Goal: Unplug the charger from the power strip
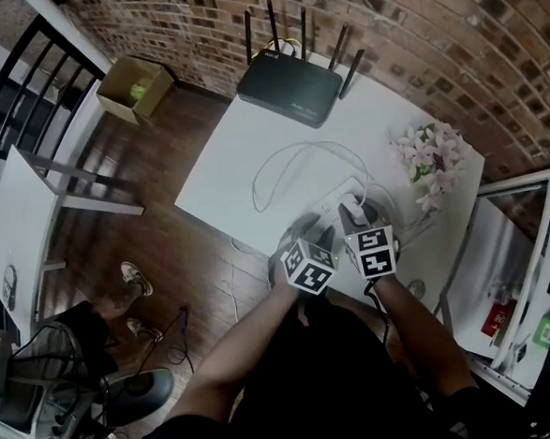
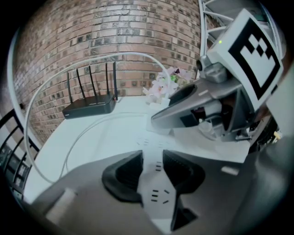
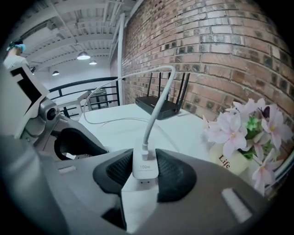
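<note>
The right tongs [image 3: 146, 174] grasp the small white plastic charger [image 3: 144, 166], standing upright on the long white power strip [image 2: 158, 198]. The left tongs [image 2: 154, 173], just beside, clamp that strip.

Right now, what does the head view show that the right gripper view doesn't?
Only the head view: the cardboard box on the wooden floor, and the shoes. Only the right gripper view: the right tool closed on the charger, its "100W" print, and the ceiling lamps. Both: the router, flowers, white cable and table.
</note>
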`<state>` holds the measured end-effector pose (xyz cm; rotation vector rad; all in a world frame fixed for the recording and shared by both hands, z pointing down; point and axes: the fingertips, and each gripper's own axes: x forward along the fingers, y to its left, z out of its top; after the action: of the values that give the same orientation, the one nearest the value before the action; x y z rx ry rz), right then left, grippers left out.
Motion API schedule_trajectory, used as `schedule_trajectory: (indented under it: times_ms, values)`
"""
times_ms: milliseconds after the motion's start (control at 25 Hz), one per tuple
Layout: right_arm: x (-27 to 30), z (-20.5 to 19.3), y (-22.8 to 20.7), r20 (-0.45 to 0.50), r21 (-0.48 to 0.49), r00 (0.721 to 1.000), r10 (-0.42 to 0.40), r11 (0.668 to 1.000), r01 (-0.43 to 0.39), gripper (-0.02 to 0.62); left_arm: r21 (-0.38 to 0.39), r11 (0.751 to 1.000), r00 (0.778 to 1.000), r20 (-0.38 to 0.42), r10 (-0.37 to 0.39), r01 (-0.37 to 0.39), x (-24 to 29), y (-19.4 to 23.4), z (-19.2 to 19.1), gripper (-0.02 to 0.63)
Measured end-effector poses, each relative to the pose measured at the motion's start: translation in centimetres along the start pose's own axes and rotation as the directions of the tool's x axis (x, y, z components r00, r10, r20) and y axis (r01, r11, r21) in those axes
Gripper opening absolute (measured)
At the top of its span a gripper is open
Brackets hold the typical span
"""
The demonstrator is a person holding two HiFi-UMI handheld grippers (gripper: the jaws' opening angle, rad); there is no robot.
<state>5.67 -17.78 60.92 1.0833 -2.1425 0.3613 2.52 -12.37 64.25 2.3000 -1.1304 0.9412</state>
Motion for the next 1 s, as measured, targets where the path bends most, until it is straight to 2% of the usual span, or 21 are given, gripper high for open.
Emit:
schedule_trajectory:
  times_ms: [80, 240, 640, 720, 880, 1000]
  values:
    - [0.2, -0.4, -0.2, -0.008, 0.029, 1.000, 0.003, 1.000, -0.002, 0.147, 0.001, 1.000, 1.000, 0.001, -0.001, 0.001, 0.0, 0.0, 0.0, 0.143]
    - [-0.3, 0.2, 0.2, -0.006, -0.013, 1.000, -0.015, 1.000, 0.015, 0.144, 0.003, 1.000, 1.000, 0.001, -0.005, 0.005, 0.0, -0.1, -0.1, 0.143]
    - [-0.7, -0.1, 0.1, -0.004, -0.021, 1.000, -0.030, 0.999, 0.030, 0.143, 0.017, 1.000, 1.000, -0.004, -0.017, 0.017, 0.0, -0.4, 0.0, 0.141]
    - [-0.7, -0.4, -0.1, -0.005, -0.001, 1.000, -0.028, 1.000, 0.028, 0.143, 0.019, 1.000, 1.000, -0.002, -0.018, 0.018, 0.1, -0.4, 0.0, 0.141]
    - [-0.6, -1.0, -1.1, 0.008, 0.124, 1.000, -0.020, 0.992, 0.019, 0.146, 0.030, 0.999, 1.000, -0.005, -0.023, 0.023, 0.1, -0.5, -0.1, 0.141]
    - [-1.3, -0.1, -0.9, 0.040, 0.073, 0.998, -0.037, 0.997, 0.034, 0.144, 0.029, 0.999, 1.000, 0.001, -0.017, 0.017, 0.1, -0.5, 0.0, 0.140]
